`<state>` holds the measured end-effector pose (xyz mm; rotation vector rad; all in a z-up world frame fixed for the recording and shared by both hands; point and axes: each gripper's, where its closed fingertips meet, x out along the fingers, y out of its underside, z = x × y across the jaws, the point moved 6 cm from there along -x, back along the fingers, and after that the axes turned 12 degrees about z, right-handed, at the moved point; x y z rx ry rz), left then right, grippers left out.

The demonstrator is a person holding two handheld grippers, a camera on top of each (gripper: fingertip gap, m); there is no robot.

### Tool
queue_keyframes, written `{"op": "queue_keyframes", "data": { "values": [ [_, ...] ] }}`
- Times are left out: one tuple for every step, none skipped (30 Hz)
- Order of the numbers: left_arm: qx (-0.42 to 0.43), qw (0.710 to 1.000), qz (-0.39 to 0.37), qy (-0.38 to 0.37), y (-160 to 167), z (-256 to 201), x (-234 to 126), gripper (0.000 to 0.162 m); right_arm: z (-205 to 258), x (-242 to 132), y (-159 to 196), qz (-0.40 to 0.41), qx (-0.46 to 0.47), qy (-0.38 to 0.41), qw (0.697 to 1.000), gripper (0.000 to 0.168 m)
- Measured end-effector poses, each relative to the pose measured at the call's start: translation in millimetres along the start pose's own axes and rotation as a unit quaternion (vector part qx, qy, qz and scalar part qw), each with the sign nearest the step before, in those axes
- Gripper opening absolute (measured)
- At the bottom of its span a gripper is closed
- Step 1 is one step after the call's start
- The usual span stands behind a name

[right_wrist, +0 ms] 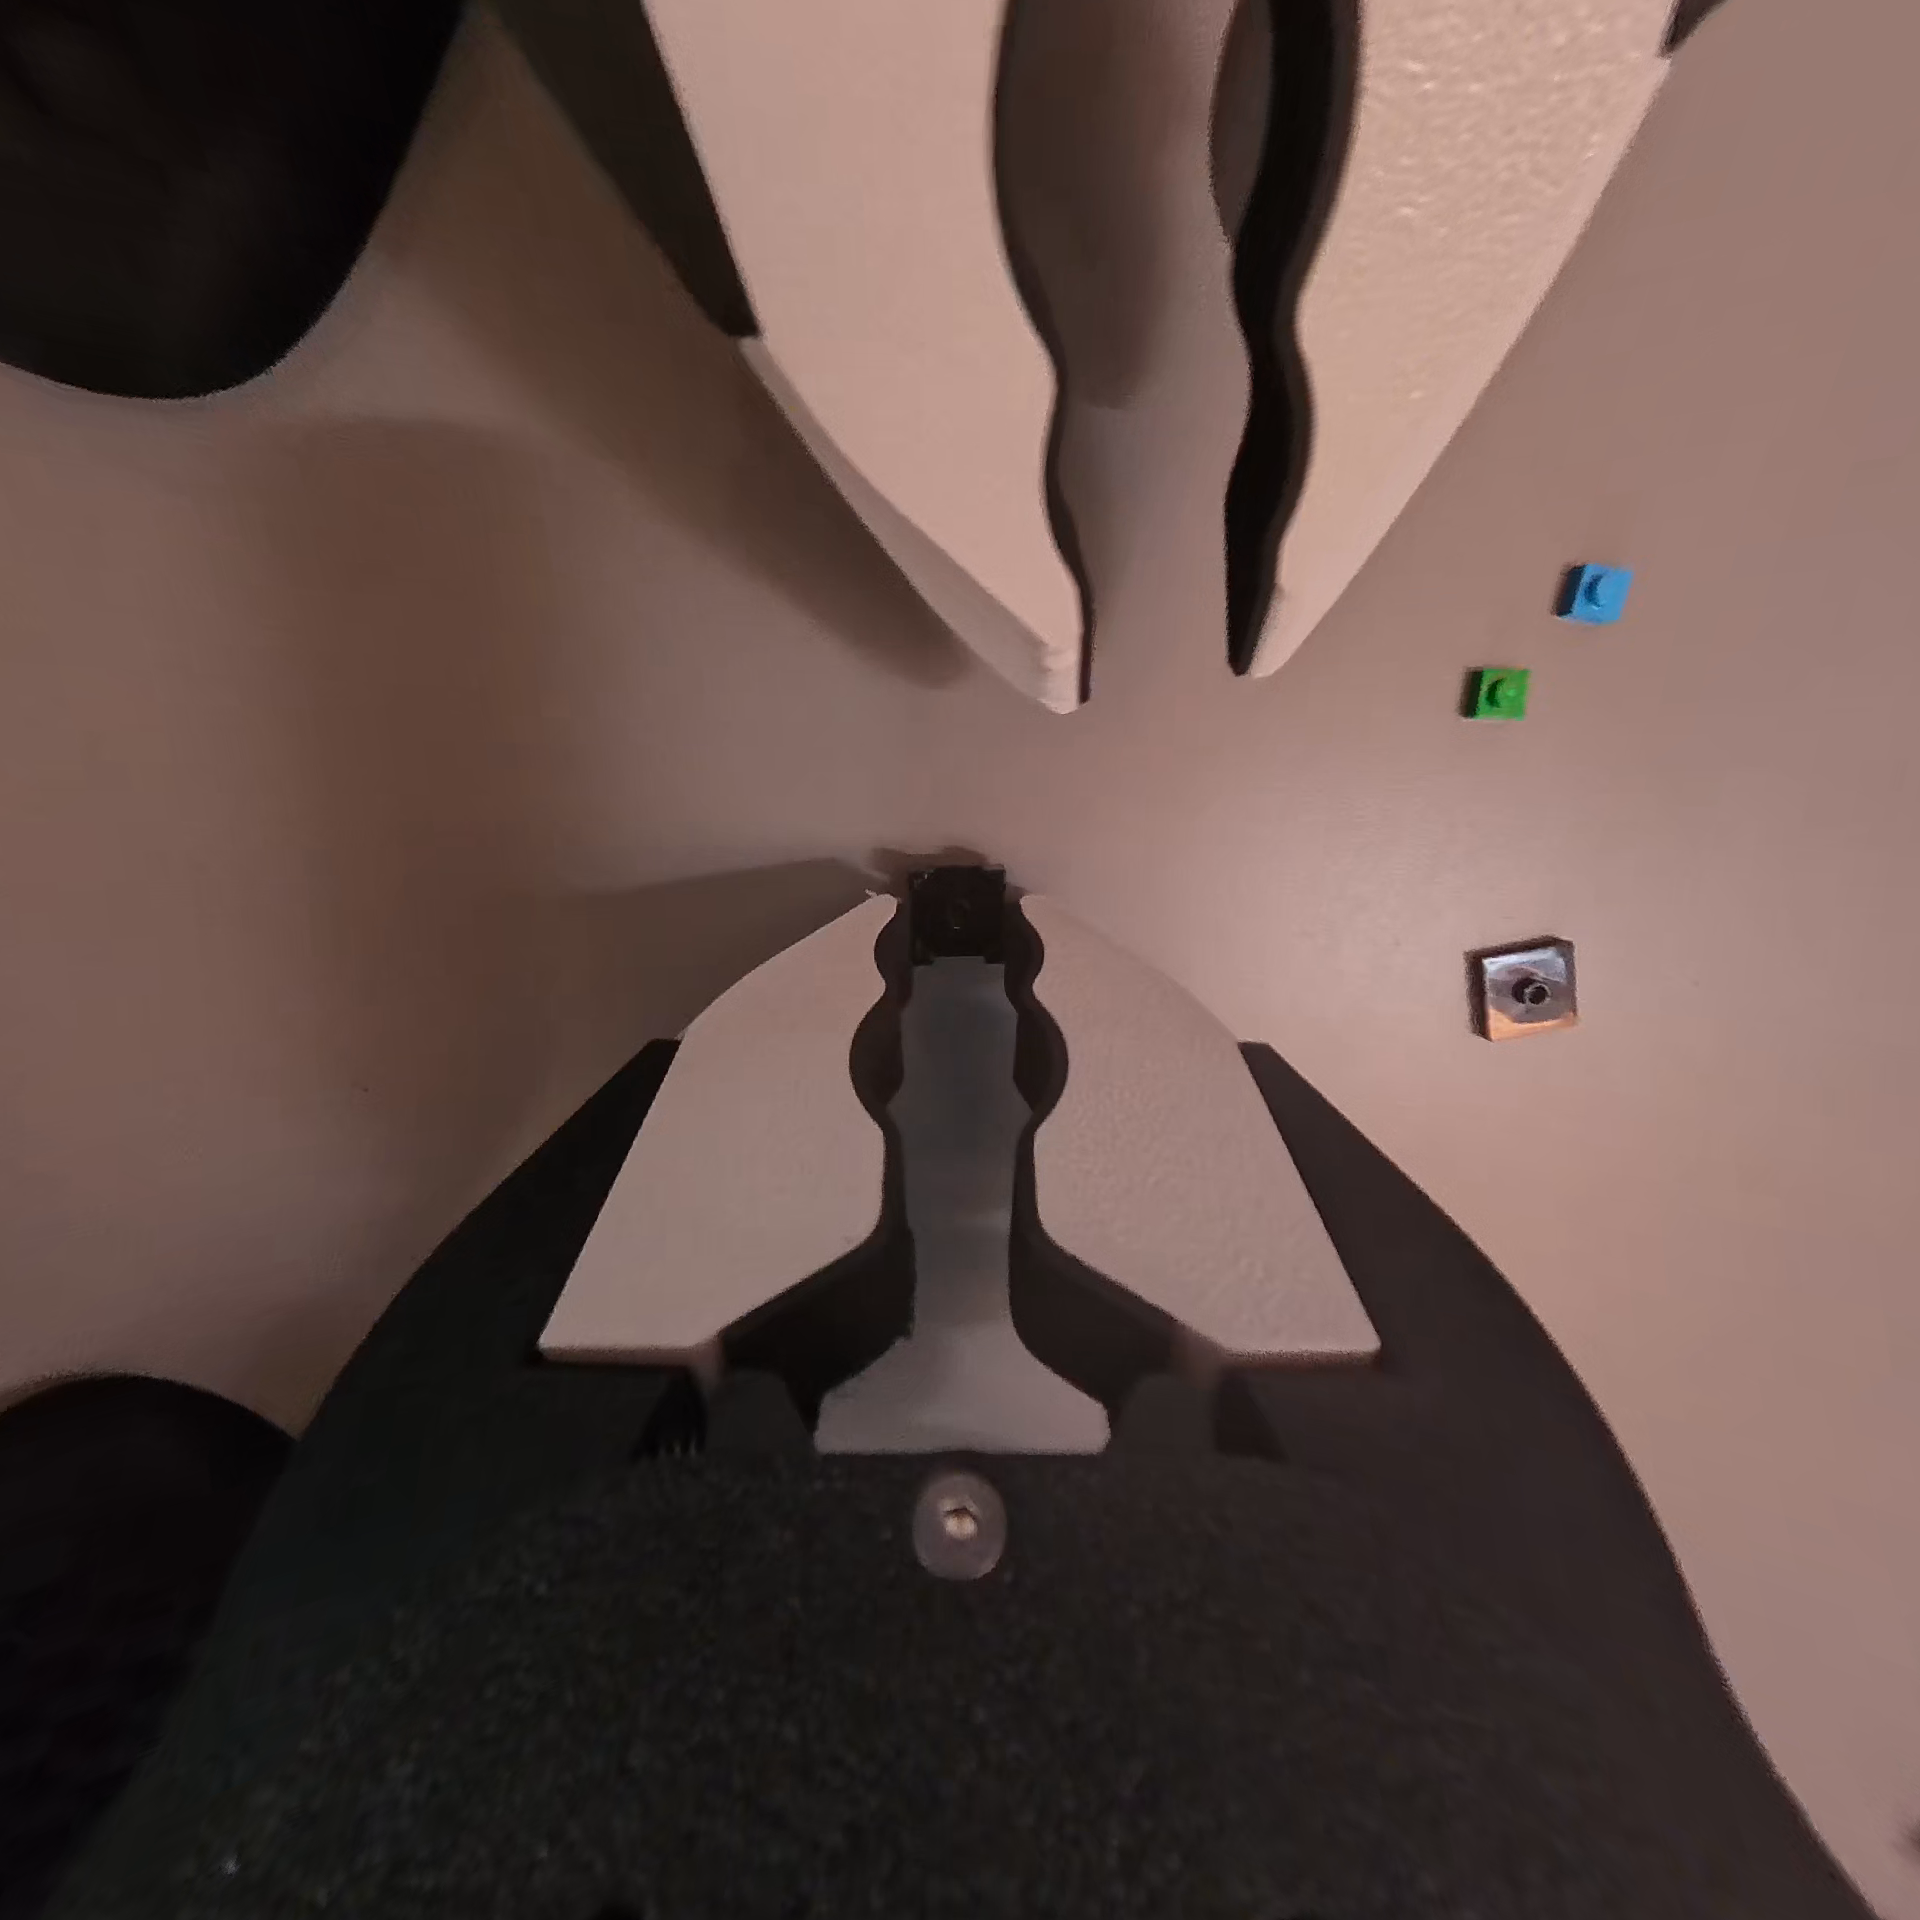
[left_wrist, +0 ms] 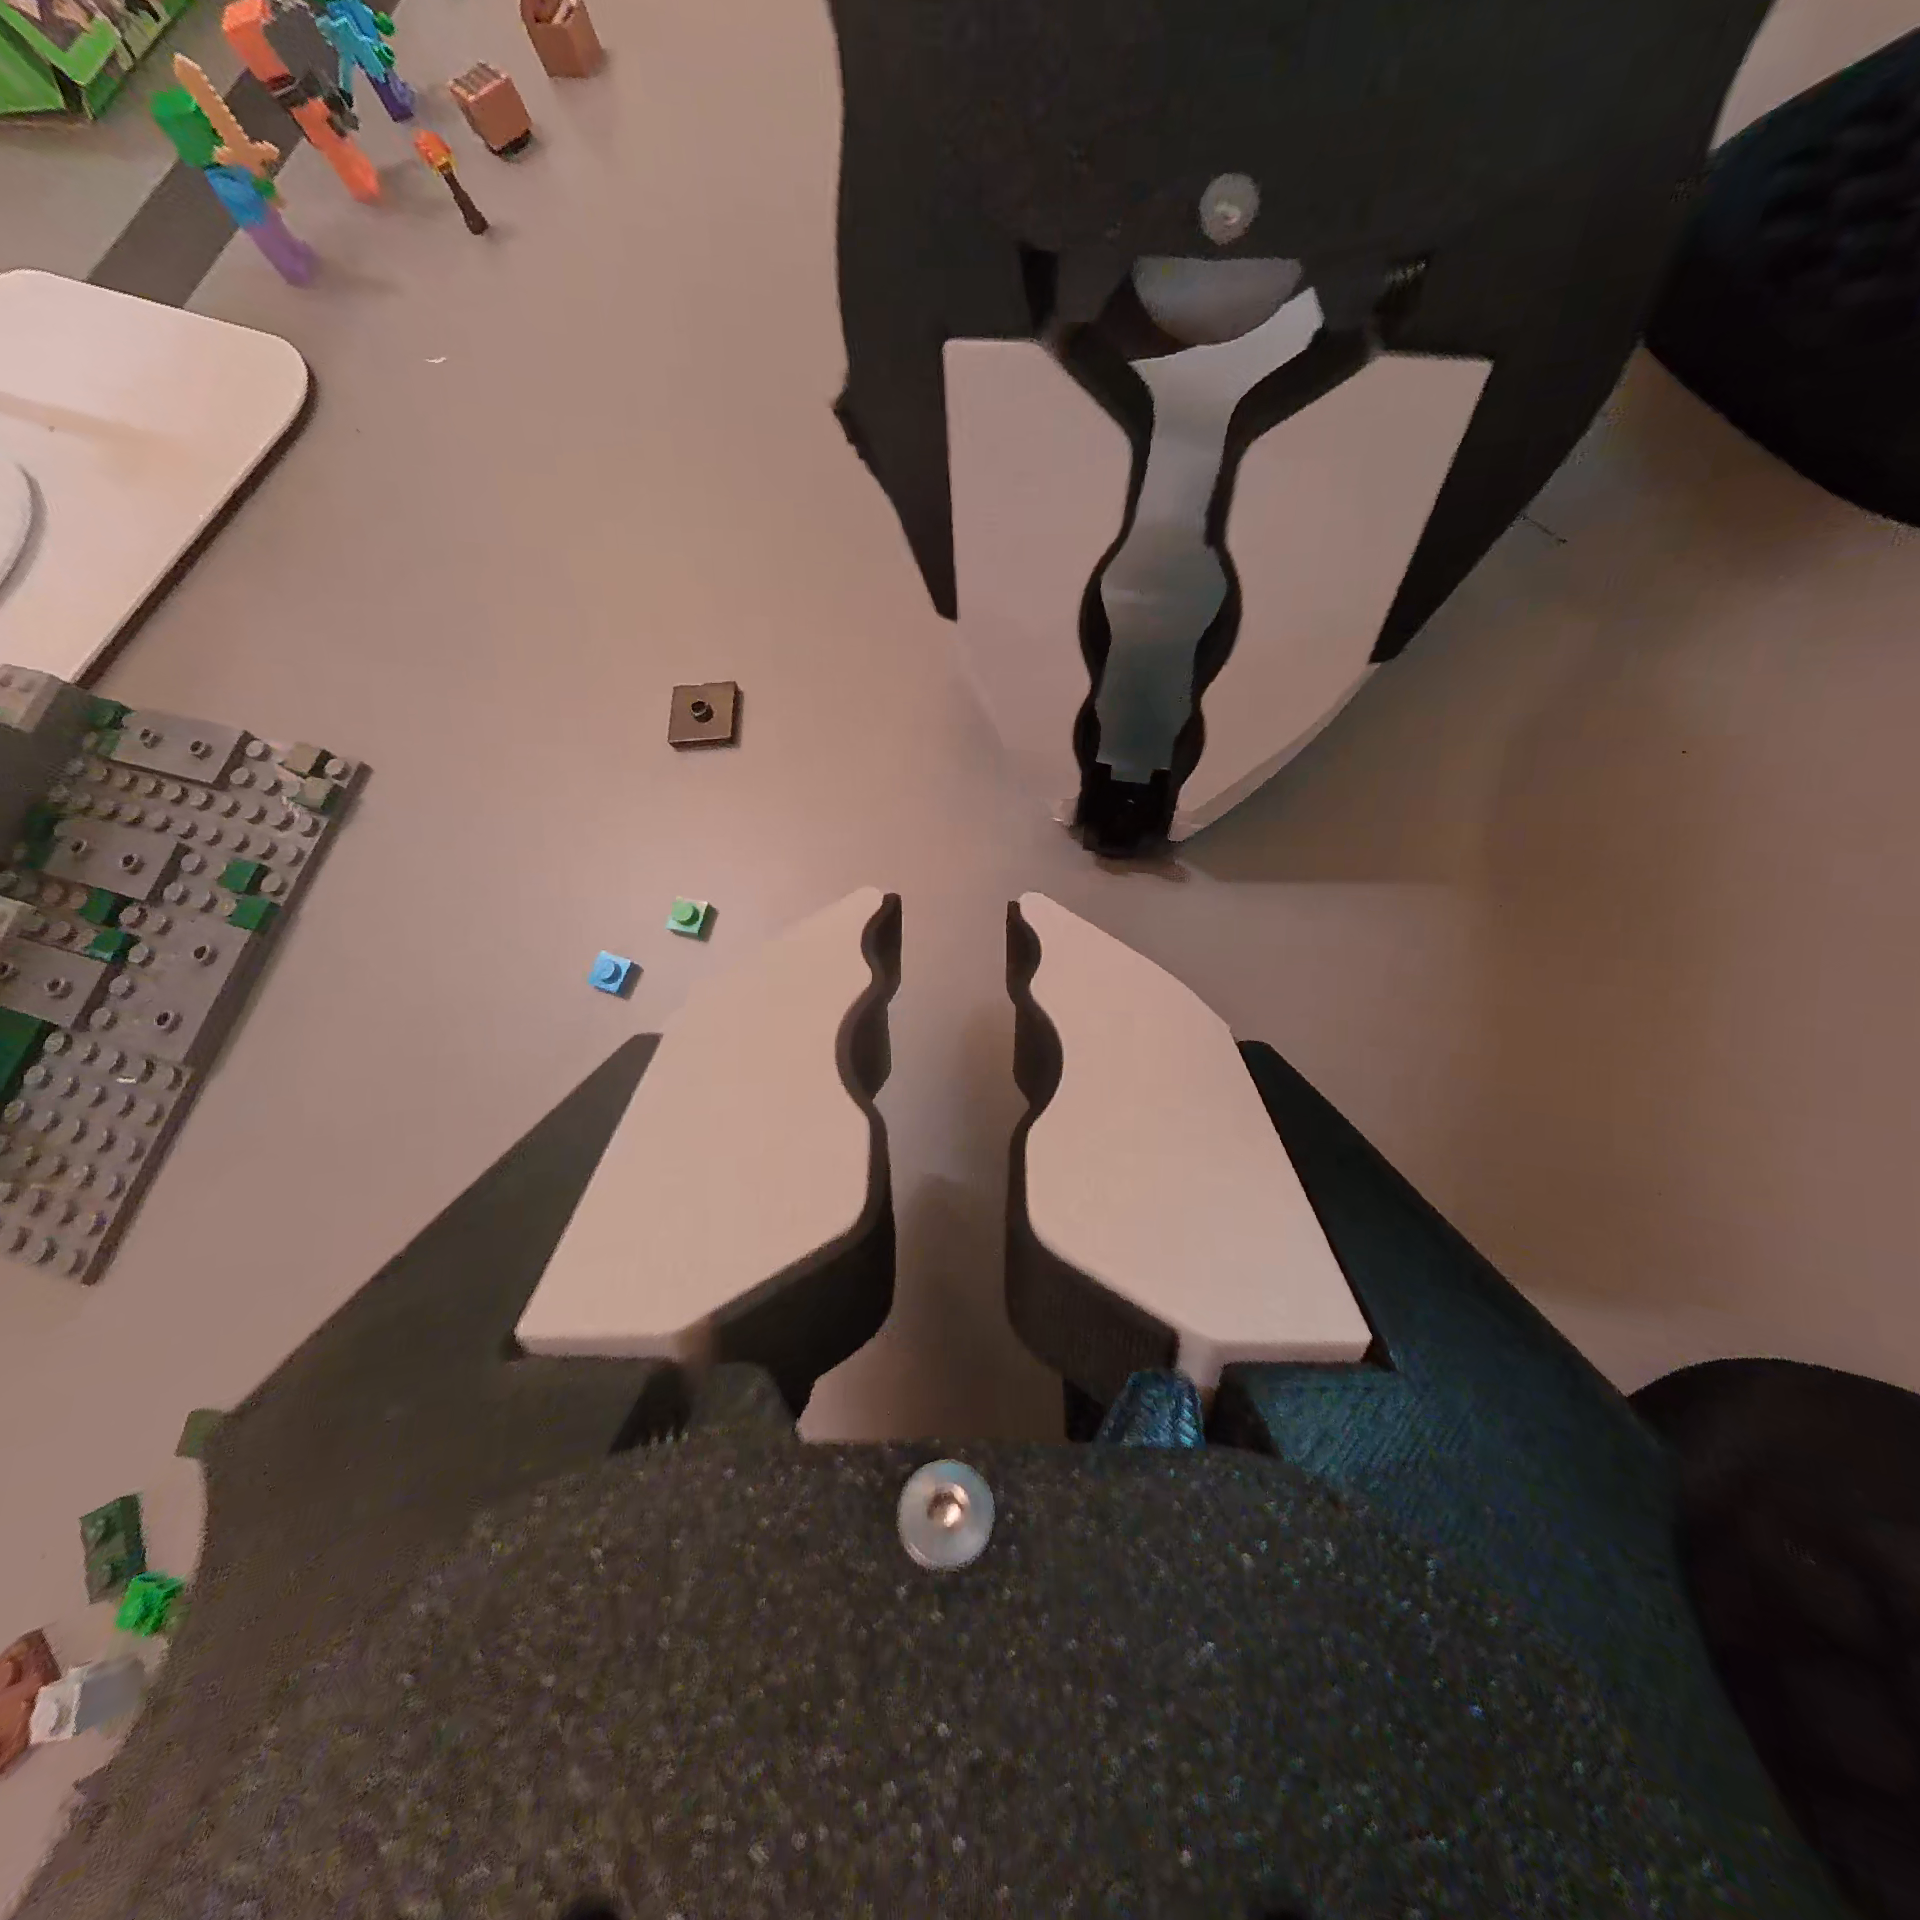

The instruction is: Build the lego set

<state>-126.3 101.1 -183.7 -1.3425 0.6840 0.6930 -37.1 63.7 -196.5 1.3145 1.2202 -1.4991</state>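
My right gripper (right_wrist: 956, 902) is shut on a small black brick (right_wrist: 956, 914) that rests on the table; it also shows in the left wrist view (left_wrist: 1127, 821), tips down on the black brick (left_wrist: 1120, 805). My left gripper (left_wrist: 954, 909) is open and empty, just in front of the right one; it also shows in the right wrist view (right_wrist: 1158, 681). A dark square plate with one stud (left_wrist: 704, 714) (right_wrist: 1522, 989), a green one-stud plate (left_wrist: 689, 916) (right_wrist: 1496, 693) and a blue one-stud plate (left_wrist: 613, 974) (right_wrist: 1595, 593) lie loose nearby.
A grey studded baseplate with green pieces (left_wrist: 135, 935) lies at the left. Several minifigures (left_wrist: 281, 125), brown blocks (left_wrist: 561, 36) and a green box (left_wrist: 73, 52) stand at the far left. A white board (left_wrist: 125, 457) lies left. Loose bricks (left_wrist: 125, 1558) sit at the lower left. One gripper's finger ends stand about 5 cm off the other's. From the left gripper's tips to the green one-stud plate (right_wrist: 1496, 693) is close to 6 cm. The left camera catches it too, in the left wrist view (left_wrist: 695, 911).
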Motion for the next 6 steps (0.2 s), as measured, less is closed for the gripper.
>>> {"op": "queue_keyframes", "data": {
  "values": [
    [-0.003, 1.0, 0.001, 0.0, 0.7, 0.7, 0.5, 0.018, 1.7, 0.0, 0.0, -0.001, -0.004, 0.001, 1.0, 0.016],
    [-0.005, 1.0, 0.002, 0.002, 1.3, 1.1, 1.0, 0.018, 2.7, -0.1, 0.3, -0.002, -0.007, 0.003, 1.0, 0.016],
    [-0.008, 1.0, 0.001, 0.004, 1.3, 1.1, 1.3, 0.018, 3.3, -0.3, 0.6, -0.003, -0.009, 0.005, 1.0, 0.016],
    [-0.01, 1.0, 0.0, 0.006, 1.5, 1.2, 1.8, 0.018, 3.9, -0.2, 1.1, -0.005, -0.01, 0.003, 1.0, 0.016],
    [-0.01, 1.0, 0.001, 0.006, 1.7, 1.1, 2.2, 0.017, 4.5, -0.3, 2.0, -0.01, -0.01, -0.002, 1.0, 0.016],
    [-0.01, 1.0, 0.001, 0.006, 1.9, 0.9, 2.6, 0.017, 4.9, -0.7, 2.9, -0.016, -0.01, -0.007, 1.0, 0.016]
  ]
}}
